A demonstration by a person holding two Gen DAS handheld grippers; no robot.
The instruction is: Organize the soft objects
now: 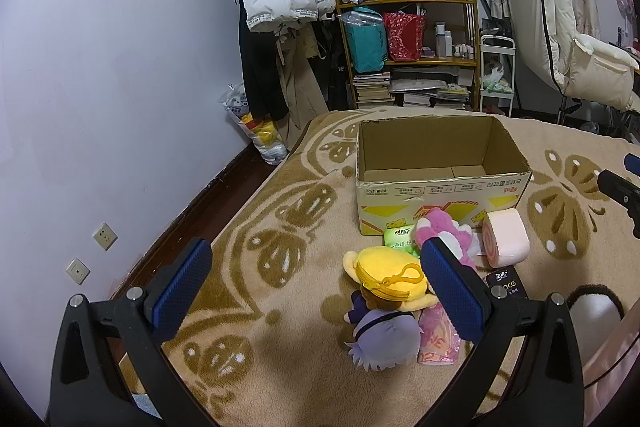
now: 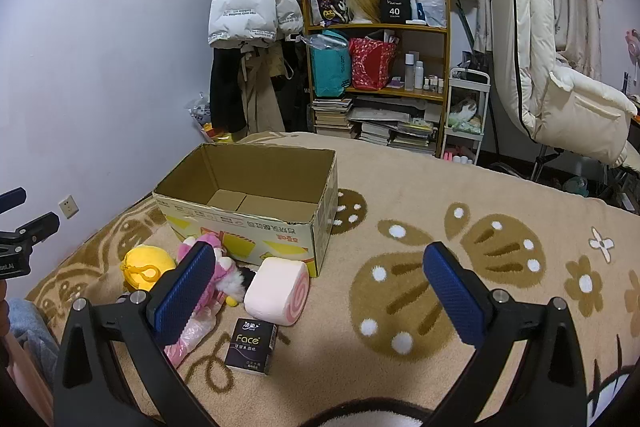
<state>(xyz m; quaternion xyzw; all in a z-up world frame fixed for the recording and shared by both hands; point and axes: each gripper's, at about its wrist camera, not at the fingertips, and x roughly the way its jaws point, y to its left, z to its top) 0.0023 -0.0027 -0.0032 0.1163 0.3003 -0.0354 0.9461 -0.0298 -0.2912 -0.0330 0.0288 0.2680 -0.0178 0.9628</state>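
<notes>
- Left gripper [image 1: 316, 293] hovers low over the bed blanket [image 1: 280, 367], fingers spread wide and holding nothing; the purple-haired doll [image 1: 380, 339] in its yellow hat lies between them.
- Right gripper [image 2: 320, 301] also has its fingers wide and empty, above bare blanket.
- Black tissue pack [image 2: 251, 346] lies just before the pink swirl roll cushion [image 2: 280, 291].
- Pink plush [image 1: 444, 231] and the cushion touch the front wall of the cardboard box [image 2: 248, 227].
- The box is open-topped, with bare blanket to its right.

Matt corrugated cardboard box [image 2: 256, 205], fuzzy pile blanket [image 2: 460, 195], ribbed blue fingers [image 2: 450, 291].
</notes>
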